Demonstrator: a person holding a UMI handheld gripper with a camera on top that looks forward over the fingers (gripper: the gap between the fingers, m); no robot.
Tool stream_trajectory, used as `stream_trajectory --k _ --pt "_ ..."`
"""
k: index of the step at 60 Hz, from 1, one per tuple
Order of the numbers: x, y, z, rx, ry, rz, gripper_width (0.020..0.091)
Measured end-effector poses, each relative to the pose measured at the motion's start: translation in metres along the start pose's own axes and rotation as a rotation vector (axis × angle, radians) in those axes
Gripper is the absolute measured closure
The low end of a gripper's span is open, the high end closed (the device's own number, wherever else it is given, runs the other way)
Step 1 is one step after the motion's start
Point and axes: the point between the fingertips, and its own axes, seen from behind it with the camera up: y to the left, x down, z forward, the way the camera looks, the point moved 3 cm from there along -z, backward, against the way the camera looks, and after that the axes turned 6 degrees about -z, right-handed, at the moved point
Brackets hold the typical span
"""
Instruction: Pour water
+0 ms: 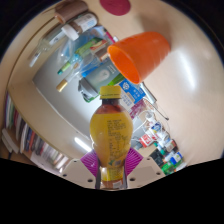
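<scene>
We have our fingers (111,166) clamped on the bottle (111,130); the orange cup (140,55) sits at one o'clock, and tipping off-line would spill onto the surface (190,90).

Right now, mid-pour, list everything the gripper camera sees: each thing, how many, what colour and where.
Clear plastic bottle of yellow liquid, yellow cap: one, yellow, held between the fingers, neck pointing ahead.
Orange plastic cup: one, orange, just beyond the bottle's cap, lying tilted with its mouth toward the bottle.
Table: one, cream, under the cup.
Clutter of boxes and packets: too jumbled to count, mixed colours, beyond the bottle.
Gripper: one, magenta pads, both fingers pressing on the bottle's base.
</scene>
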Motion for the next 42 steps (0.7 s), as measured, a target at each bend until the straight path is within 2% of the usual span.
stream_trajectory --k 11,22,27,33,38,40,42 --pt "-0.014 0.0 -0.001 -0.034 -0.063 0.102 0.0801" --pt "-0.009 0.001 -0.003 -0.035 -0.03 0.043 0.0801" --pt "0.002 0.008 -0.007 -0.007 -0.004 -0.24 0.0802" --pt "0.007 0.05 -0.023 0.011 0.015 -0.823 0.0798" --pt "0.002 0.122 -0.035 0.015 -0.136 -1.331 0.078" --pt "-0.017 0.158 -0.05 -0.018 -0.212 -1.523 0.0775" --pt "-0.016 0.191 -0.054 0.0 -0.323 -1.689 0.0773"
